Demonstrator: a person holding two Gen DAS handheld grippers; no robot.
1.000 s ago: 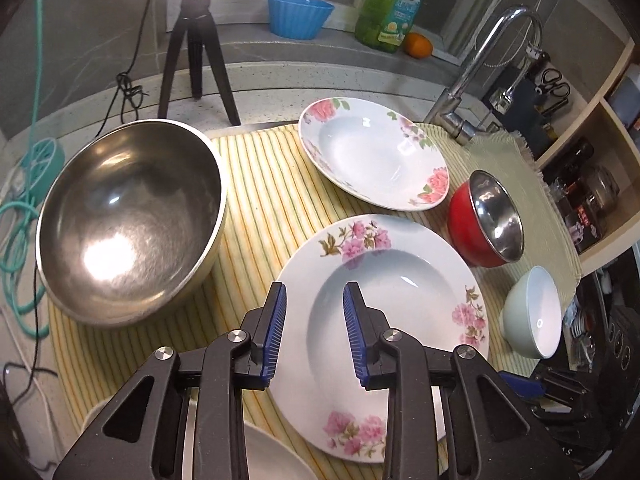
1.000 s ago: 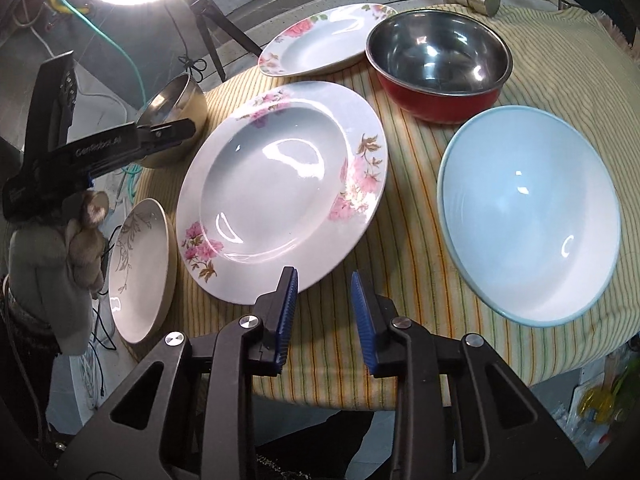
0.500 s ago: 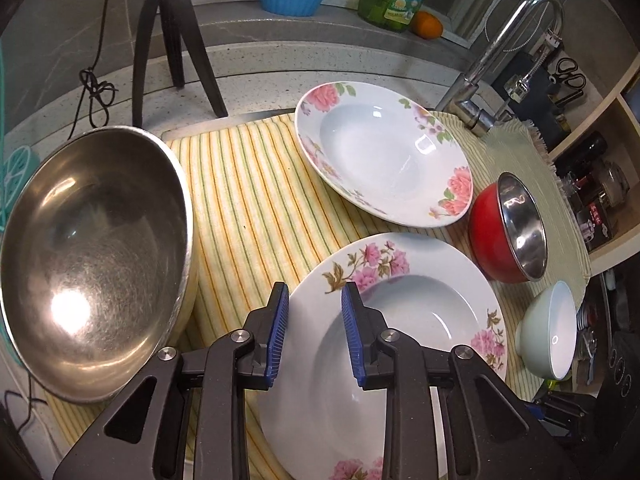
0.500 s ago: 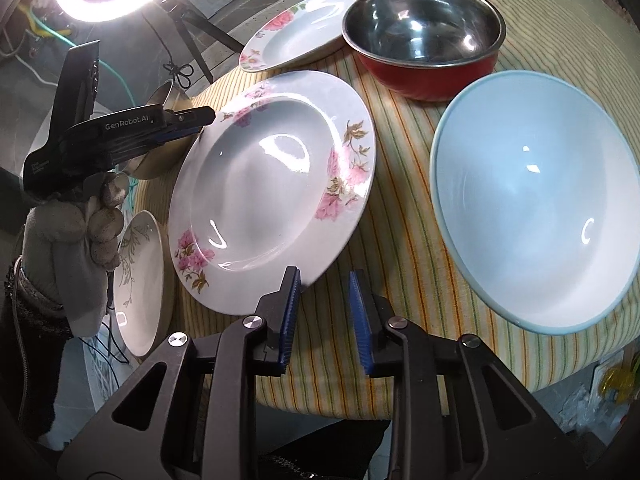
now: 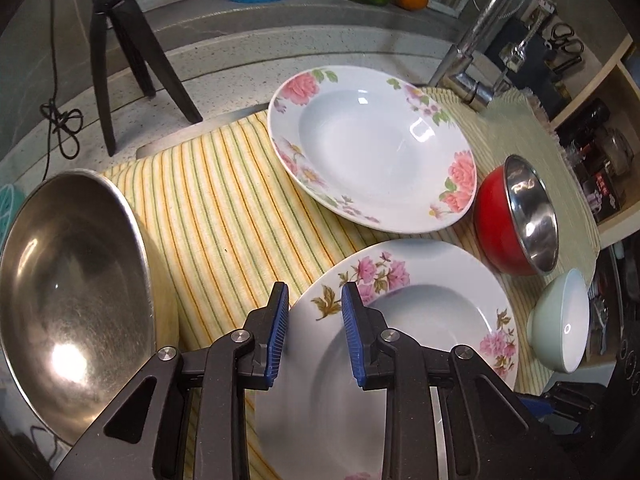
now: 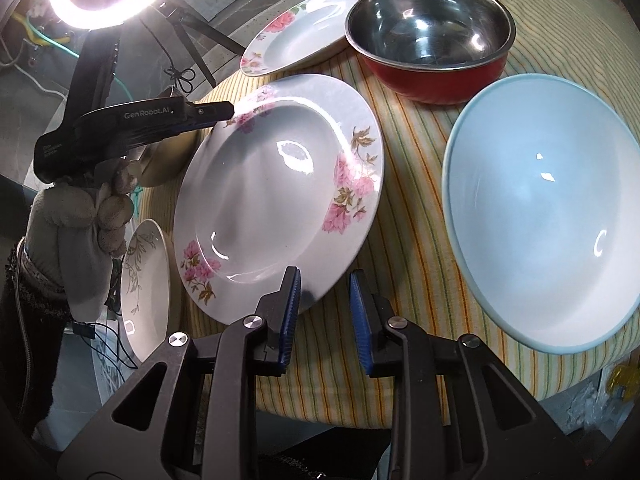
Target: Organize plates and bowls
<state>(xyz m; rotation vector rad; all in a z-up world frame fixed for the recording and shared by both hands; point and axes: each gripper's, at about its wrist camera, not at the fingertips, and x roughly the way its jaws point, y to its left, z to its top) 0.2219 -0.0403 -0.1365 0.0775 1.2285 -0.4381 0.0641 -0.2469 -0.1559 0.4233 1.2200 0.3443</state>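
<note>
Bare striped cloth (image 5: 224, 216) runs open from its back edge toward the front, a lane between the steel bowl (image 5: 72, 304) at the left edge and the two floral plates (image 5: 372, 148) (image 5: 400, 344). The right edge is crowded: red bowl (image 5: 516, 216) and pale bowl (image 5: 560, 320) close together, faucet (image 5: 480, 40) over the back right corner. Tripod (image 5: 120, 52) stands behind the cloth.

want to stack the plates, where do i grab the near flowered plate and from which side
Take the near plate by its flat rim, not the sunken well. Both open grippers already line up: left gripper at its far-left edge, right gripper at the near edge. Pinch each rim edge-on, from opposite sides.
</note>
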